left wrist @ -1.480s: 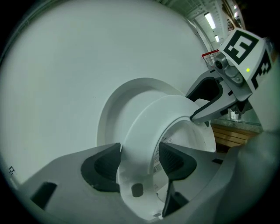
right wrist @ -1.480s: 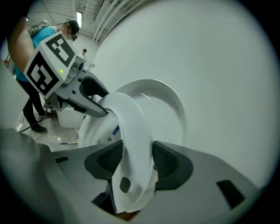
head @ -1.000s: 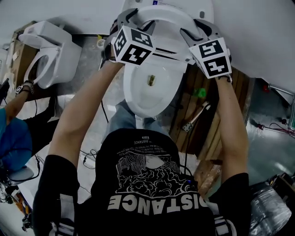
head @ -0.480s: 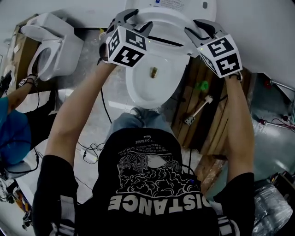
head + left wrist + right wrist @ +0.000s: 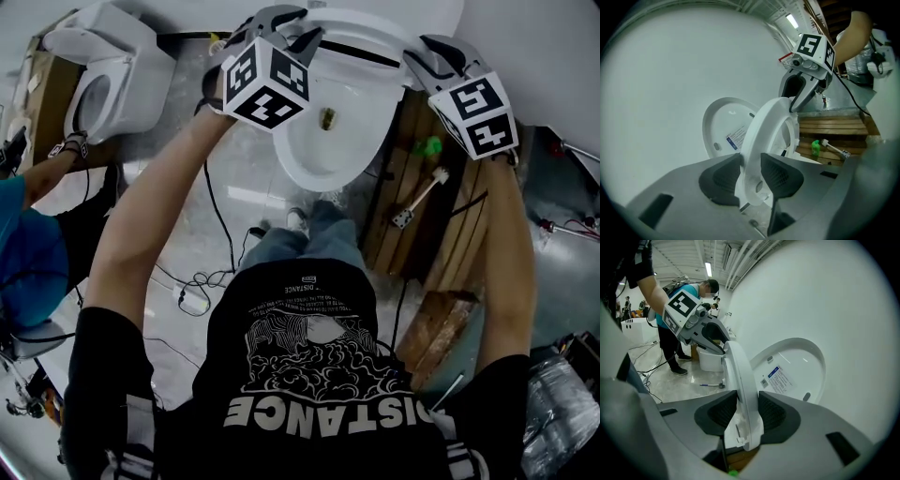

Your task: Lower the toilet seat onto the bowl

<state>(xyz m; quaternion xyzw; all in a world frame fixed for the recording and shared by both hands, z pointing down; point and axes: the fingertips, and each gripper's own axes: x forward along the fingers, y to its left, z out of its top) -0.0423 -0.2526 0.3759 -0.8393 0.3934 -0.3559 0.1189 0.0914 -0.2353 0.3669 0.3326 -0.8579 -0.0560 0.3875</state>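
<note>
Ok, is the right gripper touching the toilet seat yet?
Touching. In the right gripper view the right gripper, jaws just closed, presses both pads on the toilet seat.

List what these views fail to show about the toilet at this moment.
- The label on the lid: both gripper views, print too small to read.
- The brownish spot in the bowl: head view, too small to identify.
- The lid's upper part: head view, cut off by the top edge.
</note>
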